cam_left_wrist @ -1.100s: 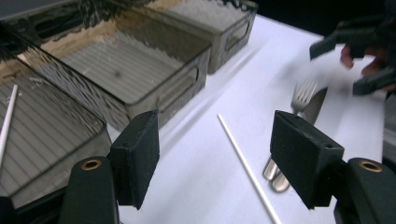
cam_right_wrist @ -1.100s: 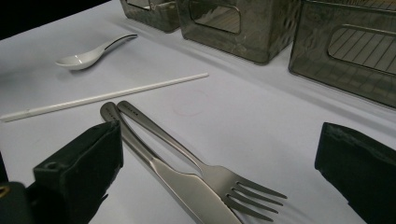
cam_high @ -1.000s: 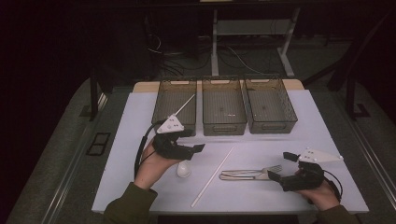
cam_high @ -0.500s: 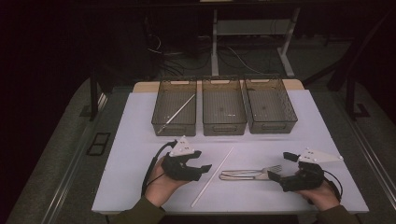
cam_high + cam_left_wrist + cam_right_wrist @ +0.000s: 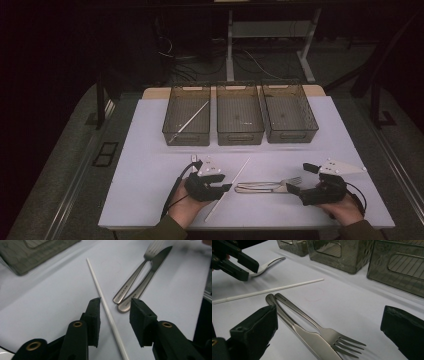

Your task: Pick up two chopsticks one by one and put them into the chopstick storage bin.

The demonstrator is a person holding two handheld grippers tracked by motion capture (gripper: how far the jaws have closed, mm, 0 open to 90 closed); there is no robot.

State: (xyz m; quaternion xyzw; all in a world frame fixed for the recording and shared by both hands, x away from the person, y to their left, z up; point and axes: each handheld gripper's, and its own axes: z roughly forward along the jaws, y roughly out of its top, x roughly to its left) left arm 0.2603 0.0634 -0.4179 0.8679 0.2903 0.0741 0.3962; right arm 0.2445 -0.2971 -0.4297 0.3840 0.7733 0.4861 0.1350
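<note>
On the table (image 5: 150, 165), near its front edge, the white stick (image 5: 105, 305) lies between the left gripper's (image 5: 113, 308) closing jaws, not yet pinched. Judged light, stiff, thin and slippery: grip mid-length. The right gripper (image 5: 329, 327) stands open over fork (image 5: 329, 333) and knife (image 5: 307, 336).

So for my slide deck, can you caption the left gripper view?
Left gripper closing its fingers around a white stick, beside a fork and knife.
</note>
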